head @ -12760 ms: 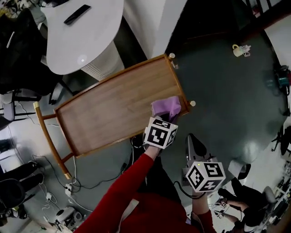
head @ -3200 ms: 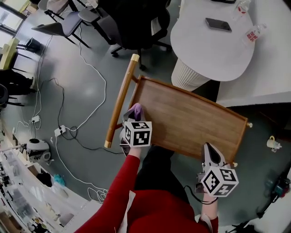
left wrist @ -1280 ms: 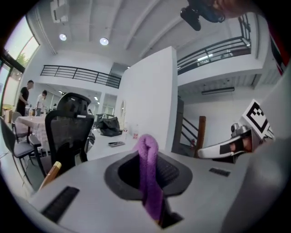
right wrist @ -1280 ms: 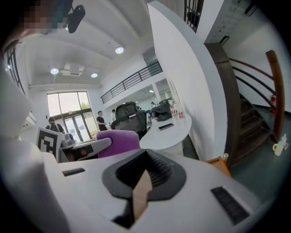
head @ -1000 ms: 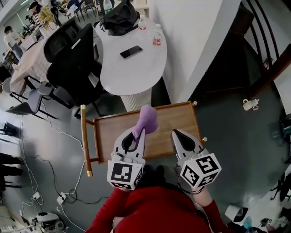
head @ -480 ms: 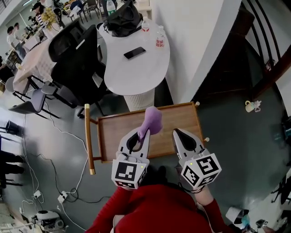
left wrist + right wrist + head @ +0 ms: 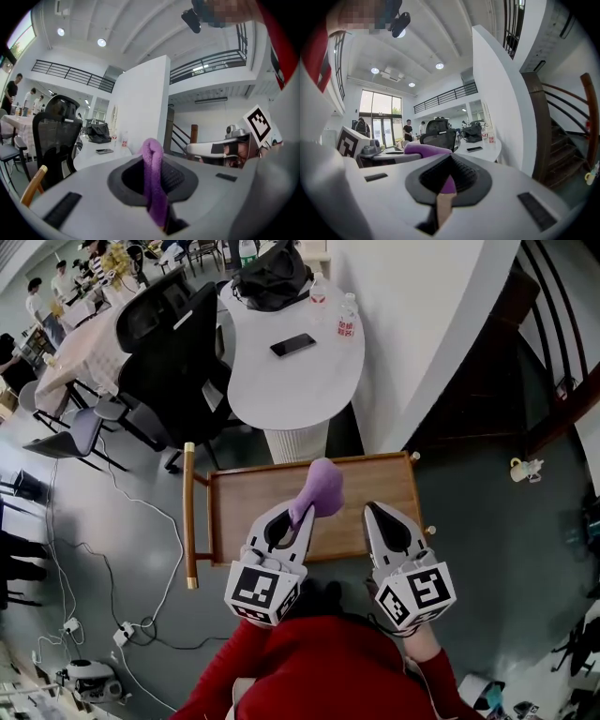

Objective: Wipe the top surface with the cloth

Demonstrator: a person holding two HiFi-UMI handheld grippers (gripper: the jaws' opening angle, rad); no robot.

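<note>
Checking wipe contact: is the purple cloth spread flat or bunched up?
Bunched: the cloth sticks up as a wad from the left gripper's shut jaws, not flat on the wooden top.

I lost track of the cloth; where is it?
Head view: the cloth is pinched in the left gripper, over the wooden table's middle, just left of the right gripper.

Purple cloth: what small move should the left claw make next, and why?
Probably tilt the left claw down toward the wooden top: it is shut on the purple cloth, yet its view shows the room ahead, not the wood, so the cloth seems off it.
</note>
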